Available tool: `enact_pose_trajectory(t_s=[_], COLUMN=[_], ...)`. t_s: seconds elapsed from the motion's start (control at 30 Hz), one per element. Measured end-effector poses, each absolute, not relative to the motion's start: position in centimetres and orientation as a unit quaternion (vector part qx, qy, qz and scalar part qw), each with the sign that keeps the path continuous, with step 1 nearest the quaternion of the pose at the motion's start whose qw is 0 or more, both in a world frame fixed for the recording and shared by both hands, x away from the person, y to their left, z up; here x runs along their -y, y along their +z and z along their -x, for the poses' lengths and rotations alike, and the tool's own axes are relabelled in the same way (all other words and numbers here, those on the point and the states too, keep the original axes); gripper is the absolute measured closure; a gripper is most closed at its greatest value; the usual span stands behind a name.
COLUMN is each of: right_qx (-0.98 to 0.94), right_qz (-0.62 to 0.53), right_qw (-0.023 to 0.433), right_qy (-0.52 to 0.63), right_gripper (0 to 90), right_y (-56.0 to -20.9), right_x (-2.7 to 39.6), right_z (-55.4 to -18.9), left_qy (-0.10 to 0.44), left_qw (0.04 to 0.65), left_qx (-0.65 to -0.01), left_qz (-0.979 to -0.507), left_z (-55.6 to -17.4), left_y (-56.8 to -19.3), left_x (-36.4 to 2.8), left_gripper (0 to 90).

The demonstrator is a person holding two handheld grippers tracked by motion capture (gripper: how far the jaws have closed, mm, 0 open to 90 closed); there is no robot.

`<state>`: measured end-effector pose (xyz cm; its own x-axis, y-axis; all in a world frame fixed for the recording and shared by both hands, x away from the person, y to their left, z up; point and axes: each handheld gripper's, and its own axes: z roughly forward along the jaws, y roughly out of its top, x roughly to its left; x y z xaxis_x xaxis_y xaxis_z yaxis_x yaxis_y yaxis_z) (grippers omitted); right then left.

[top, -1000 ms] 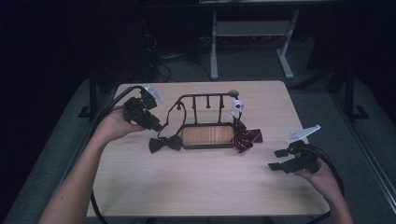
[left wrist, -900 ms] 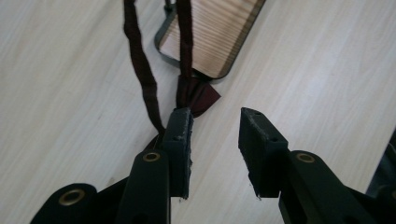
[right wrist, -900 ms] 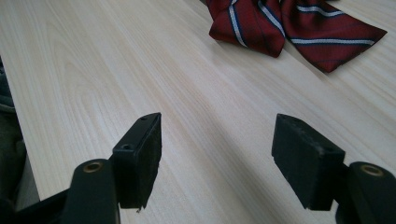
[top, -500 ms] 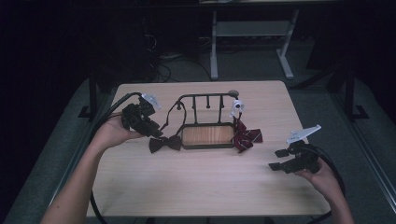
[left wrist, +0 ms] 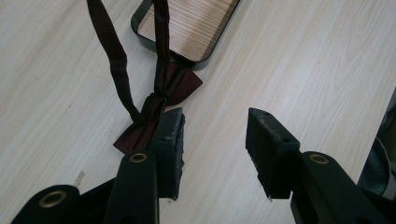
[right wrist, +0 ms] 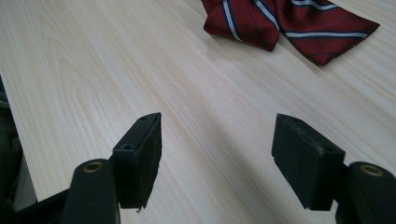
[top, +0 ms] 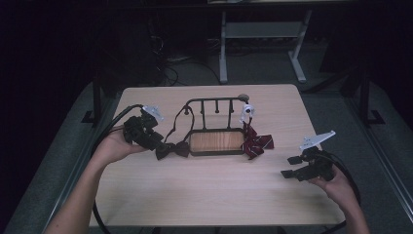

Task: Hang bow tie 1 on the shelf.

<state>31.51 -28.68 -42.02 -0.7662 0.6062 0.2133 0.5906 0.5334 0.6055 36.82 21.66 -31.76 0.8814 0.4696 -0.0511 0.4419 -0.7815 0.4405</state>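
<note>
On the pale wooden table [top: 204, 195], a dark maroon bow tie [left wrist: 159, 109] lies flat beside the black wire stand with wood-grain tray [top: 216, 141], its strap looped up to the rail. Left gripper [left wrist: 212, 140]: jaws just been opening, half spread, nothing between them (tie touching one pad's outer side). Right gripper [right wrist: 217, 154] wide open, empty, near the right edge. Red striped bow tie [right wrist: 289, 23] lies by the stand's other end. Judged: neither tie gripped, pickup still to do; broad bare table toward the person.

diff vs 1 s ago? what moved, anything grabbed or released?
The left gripper came down toward the dark bow tie beside the rack; its jaws have just been opening, and nothing is between them, the bow tie lying just outside one jaw. Nothing grabbed. The right gripper stayed put, open over bare table; the striped bow tie did not move.
</note>
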Motion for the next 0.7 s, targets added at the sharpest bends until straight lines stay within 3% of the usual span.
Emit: enact_pose_trajectory(t_s=[0.7], right_qx=[-0.875], right_qz=[-0.345], right_qw=[0.012], right_qy=[0.339], right_gripper=[32.9], right_y=[-42.1], right_x=[28.8], right_z=[-31.5], left_qy=[0.029], left_qw=[0.229], left_qx=[-0.236], left_qz=[-0.944], left_z=[-35.3], left_y=[-34.4], left_x=[-22.1], left_gripper=[54.8])
